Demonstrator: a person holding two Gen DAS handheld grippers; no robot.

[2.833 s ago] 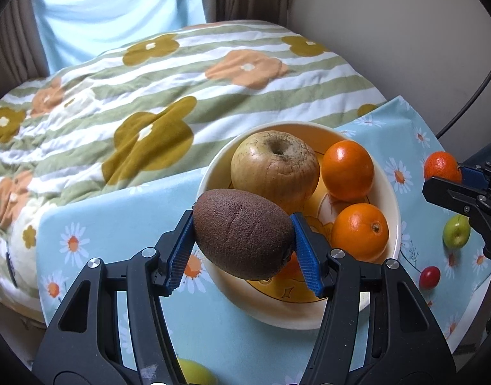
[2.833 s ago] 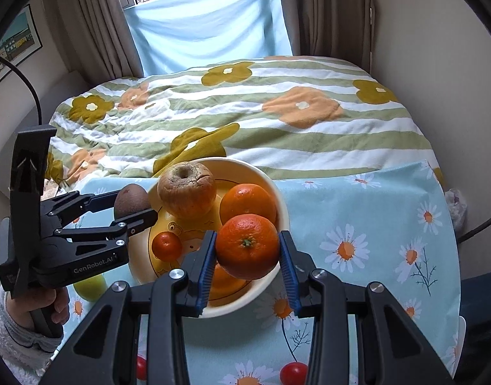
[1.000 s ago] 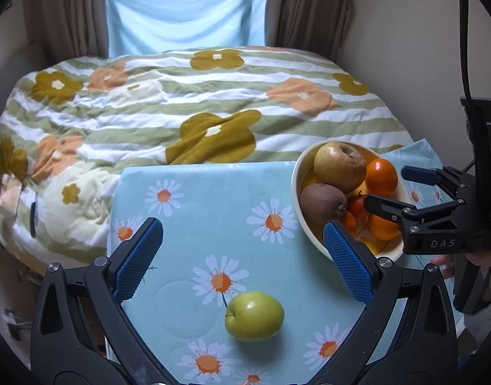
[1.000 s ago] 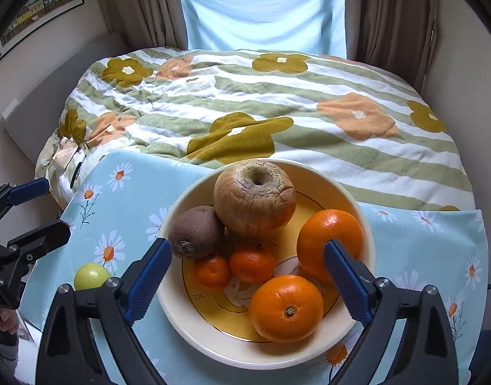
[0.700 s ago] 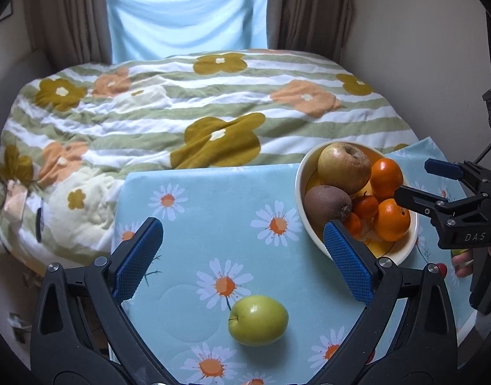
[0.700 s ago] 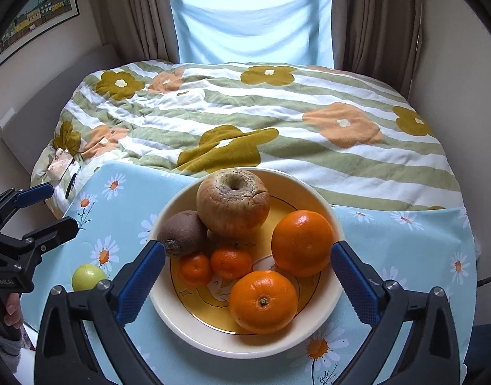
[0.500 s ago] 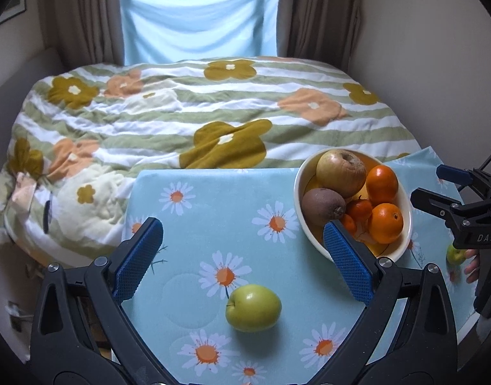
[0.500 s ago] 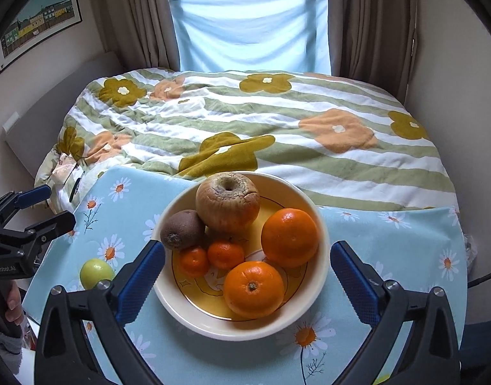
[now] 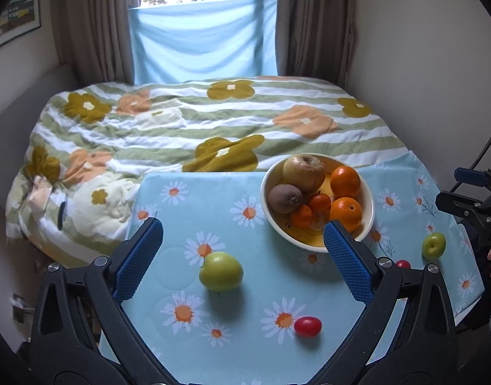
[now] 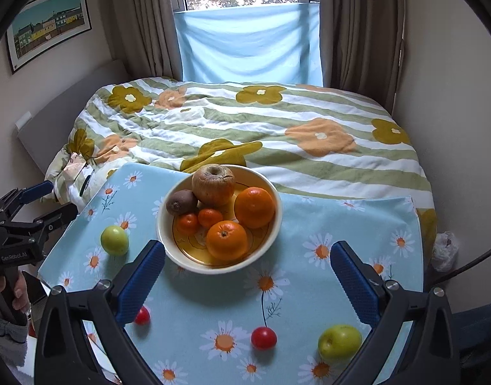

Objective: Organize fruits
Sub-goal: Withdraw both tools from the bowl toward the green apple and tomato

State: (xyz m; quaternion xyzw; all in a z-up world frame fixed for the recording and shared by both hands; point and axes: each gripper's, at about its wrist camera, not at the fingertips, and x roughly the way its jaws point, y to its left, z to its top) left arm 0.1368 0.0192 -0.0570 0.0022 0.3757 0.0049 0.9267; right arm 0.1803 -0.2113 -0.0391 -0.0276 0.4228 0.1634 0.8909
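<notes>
From the left wrist, the left gripper (image 9: 242, 253) hung wide open and empty above a green apple (image 9: 220, 271). From the right wrist, the right gripper (image 10: 247, 284) gaped empty before the full fruit bowl (image 10: 274, 224); loose cherry tomatoes (image 10: 263, 337) might roll off if nudged.

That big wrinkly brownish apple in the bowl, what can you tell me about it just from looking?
The wrinkly apple is the largest fruit in the cream, yellow-centred bowl. Its skin looks dull tan-brown and shrivelled, with creases around the stem dimple, which faces up, so it sits roughly upright. It lies at the far side of the bowl, raised above the small fruits in front of it. The kiwi rests against its left side, and the large orange sits close on its right. No gripper touches it.
</notes>
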